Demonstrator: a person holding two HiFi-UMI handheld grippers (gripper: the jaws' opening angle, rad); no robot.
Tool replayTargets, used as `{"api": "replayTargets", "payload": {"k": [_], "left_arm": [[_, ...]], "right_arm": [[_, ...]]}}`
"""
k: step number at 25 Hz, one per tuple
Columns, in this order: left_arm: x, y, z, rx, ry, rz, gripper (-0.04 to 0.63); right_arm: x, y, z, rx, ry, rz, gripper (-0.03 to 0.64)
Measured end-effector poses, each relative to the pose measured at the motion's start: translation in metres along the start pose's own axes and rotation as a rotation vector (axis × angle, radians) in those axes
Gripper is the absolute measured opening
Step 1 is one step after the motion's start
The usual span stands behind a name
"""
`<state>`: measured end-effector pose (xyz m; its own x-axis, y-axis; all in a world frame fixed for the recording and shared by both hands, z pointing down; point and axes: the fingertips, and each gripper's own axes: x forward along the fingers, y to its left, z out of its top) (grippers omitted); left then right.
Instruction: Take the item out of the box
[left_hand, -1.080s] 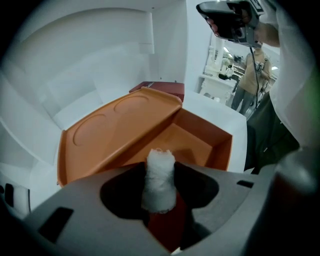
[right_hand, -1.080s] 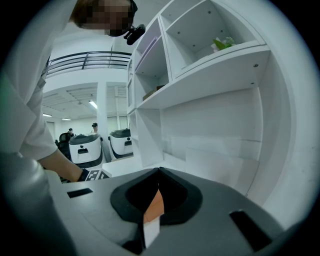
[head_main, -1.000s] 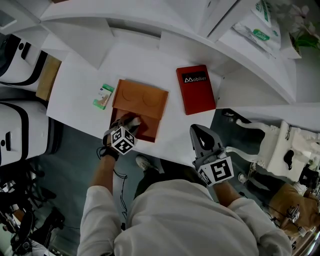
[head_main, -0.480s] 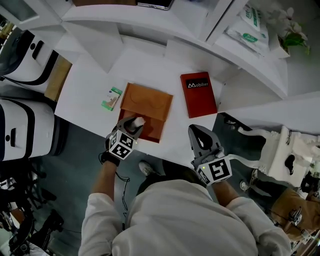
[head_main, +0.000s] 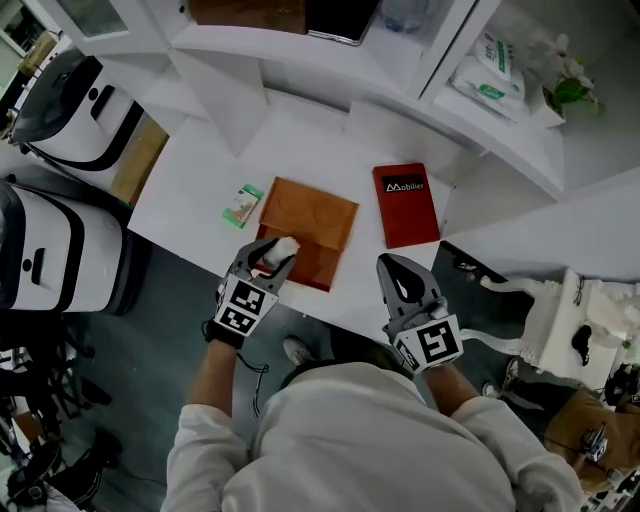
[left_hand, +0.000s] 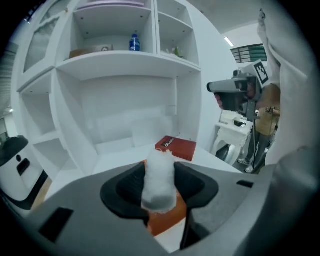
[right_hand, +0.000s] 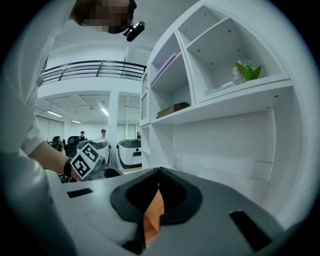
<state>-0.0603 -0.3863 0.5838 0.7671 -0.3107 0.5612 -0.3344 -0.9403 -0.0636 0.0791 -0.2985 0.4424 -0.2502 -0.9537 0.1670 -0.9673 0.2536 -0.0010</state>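
**Task stage.** Right hand-held gripper (head_main: 400, 268), nearest, has its jaws together and nothing visibly in them. Left hand-held gripper (head_main: 272, 253) is clamped on the white item (left_hand: 159, 181), directly above the open brown box (head_main: 315, 215) on the desk (head_main: 200, 180). Extraction appears essentially complete. Setting the item down is left.

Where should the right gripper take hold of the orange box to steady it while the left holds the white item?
Probably the orange box by its bare right wall, coming from the right. That edge faces the right gripper; the left gripper, shut on the white item, crowds the near-left corner, and the open lid lies flat behind.
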Motion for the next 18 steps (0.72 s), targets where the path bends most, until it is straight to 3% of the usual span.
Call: {"api": "replayTargets", "payload": {"k": [11,18], "left_arm": [[-0.079,-0.002,0.075,-0.051,-0.242,0.076,0.183],[-0.13,0.0,0.099,-0.069,-0.351,0.184,0.183]], "right_arm": [[-0.003,0.022,0.022,-0.028,-0.047,0.032,0.023],[-0.004,0.036,0.035,-0.048,-0.078,0.053,0.023]]}}
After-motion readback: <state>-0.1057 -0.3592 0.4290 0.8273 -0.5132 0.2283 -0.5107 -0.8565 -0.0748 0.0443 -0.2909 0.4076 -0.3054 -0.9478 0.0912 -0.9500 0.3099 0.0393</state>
